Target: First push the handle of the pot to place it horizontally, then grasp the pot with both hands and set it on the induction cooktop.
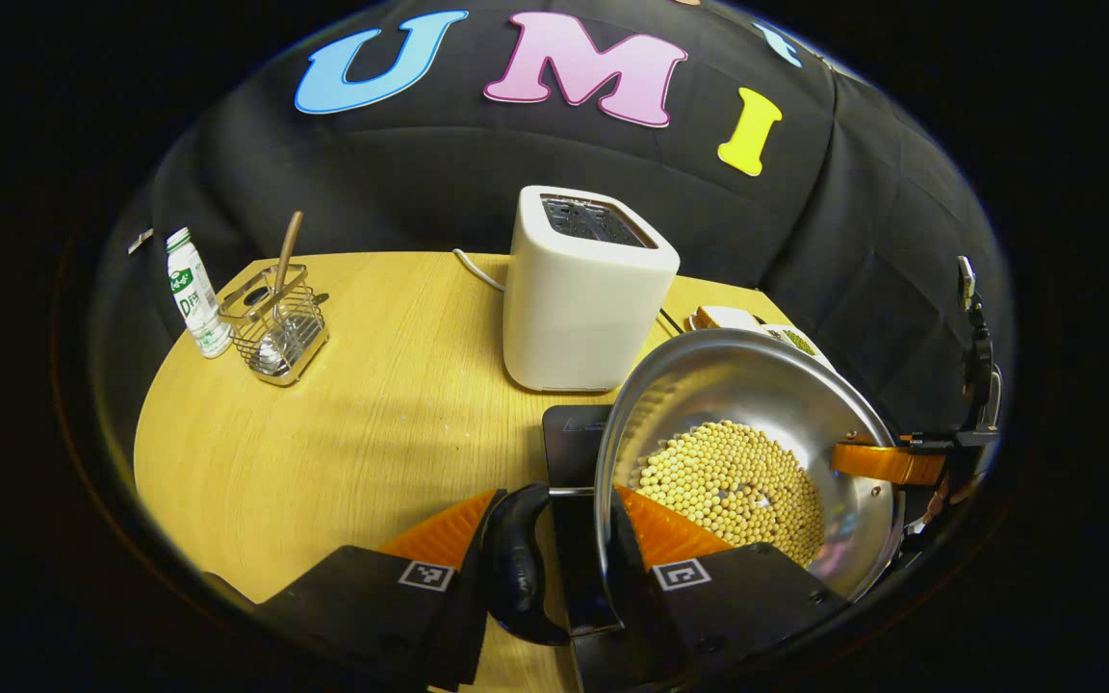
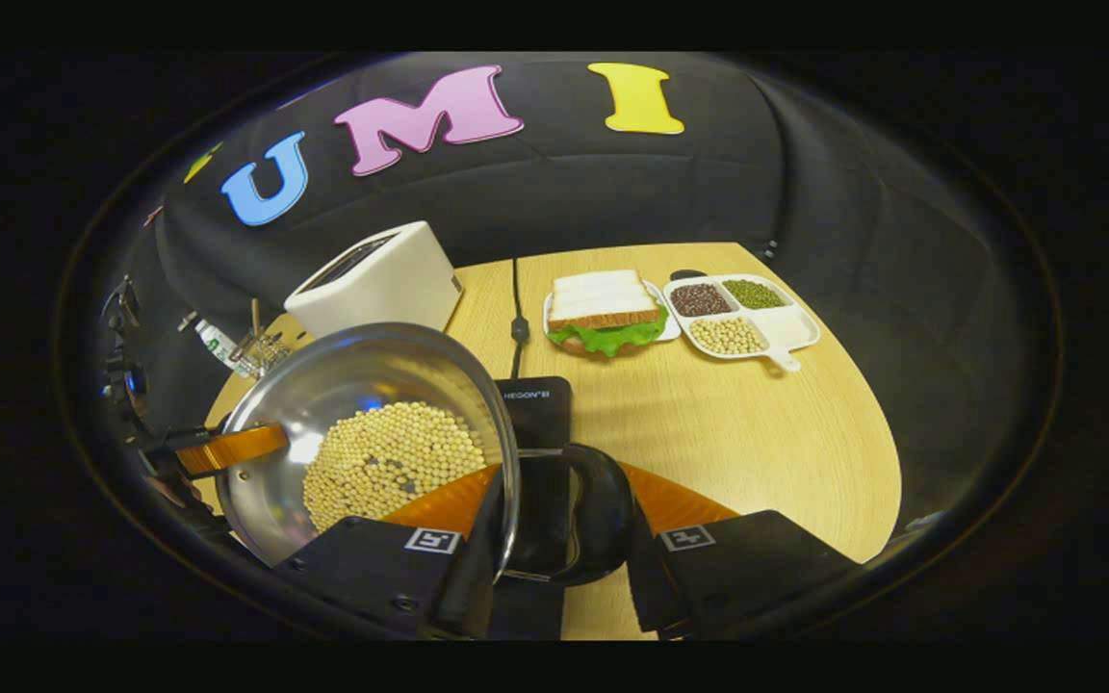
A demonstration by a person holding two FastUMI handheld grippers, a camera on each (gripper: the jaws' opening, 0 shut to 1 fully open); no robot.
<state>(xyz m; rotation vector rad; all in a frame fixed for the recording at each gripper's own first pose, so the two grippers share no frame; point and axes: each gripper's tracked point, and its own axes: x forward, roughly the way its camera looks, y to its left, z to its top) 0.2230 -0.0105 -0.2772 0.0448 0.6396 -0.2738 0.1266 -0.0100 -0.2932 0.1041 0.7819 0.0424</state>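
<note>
A steel pot (image 1: pixel 757 385) holding several yellow beans (image 1: pixel 733 486) hangs tilted over the black induction cooktop (image 1: pixel 569 433). My left gripper (image 1: pixel 559 496) is shut on the pot's near black loop handle (image 1: pixel 516 568), with the rim running between its fingers. At the pot's far rim I see my right gripper (image 1: pixel 887 462). In the right gripper view the pot (image 2: pixel 362 385) is at the left and my right gripper (image 2: pixel 559 472) is shut on its other black handle (image 2: pixel 583 520). The cooktop (image 2: pixel 535 399) lies just beyond. My left gripper (image 2: pixel 227 448) holds the opposite side.
A white toaster (image 1: pixel 583 289) stands right behind the cooktop on the wooden table (image 1: pixel 323 433). Far left are a bottle (image 1: pixel 193 294) and a wire basket (image 1: pixel 275 322) with a spoon. A sandwich plate (image 2: pixel 607 313), a divided tray (image 2: pixel 786 327) and a cable (image 2: pixel 516 308) sit at the back.
</note>
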